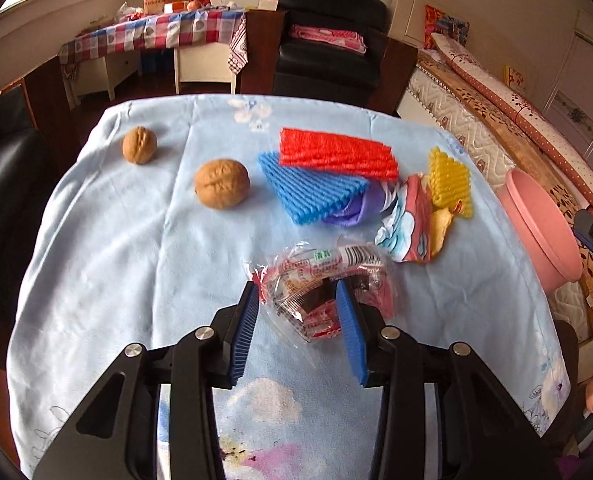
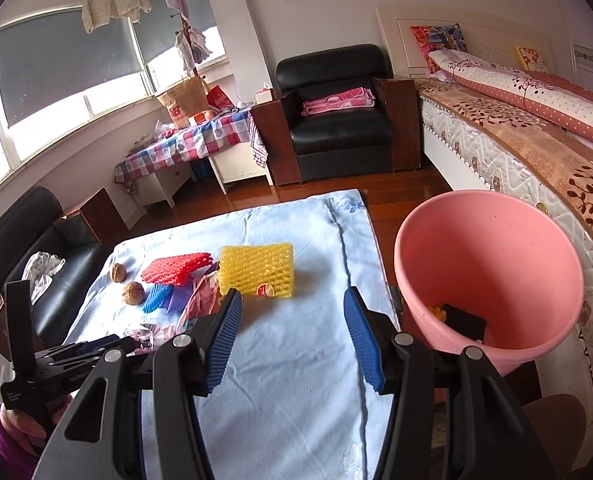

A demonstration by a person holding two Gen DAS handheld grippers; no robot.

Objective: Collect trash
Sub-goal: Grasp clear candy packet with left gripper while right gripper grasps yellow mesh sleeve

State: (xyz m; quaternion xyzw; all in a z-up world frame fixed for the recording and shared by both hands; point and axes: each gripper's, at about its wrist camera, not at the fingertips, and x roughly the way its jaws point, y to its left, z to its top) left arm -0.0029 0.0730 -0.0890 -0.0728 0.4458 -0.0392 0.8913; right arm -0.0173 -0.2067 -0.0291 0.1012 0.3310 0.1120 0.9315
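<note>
Crinkled clear red-printed wrapper | left tool apart around it | right tool apart, empty

**Bright scraps on pale blue**

The tablecloth is light blue with cloud and flower prints. Foam nets are red, blue and yellow. The bin is pink; both walnuts are brown.

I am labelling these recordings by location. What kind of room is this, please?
Most likely a bedroom in a home, also used for sitting. A made bed with a long pillow stands along one wall, a black armchair sits in the corner, and clothes hang by the window.
</note>
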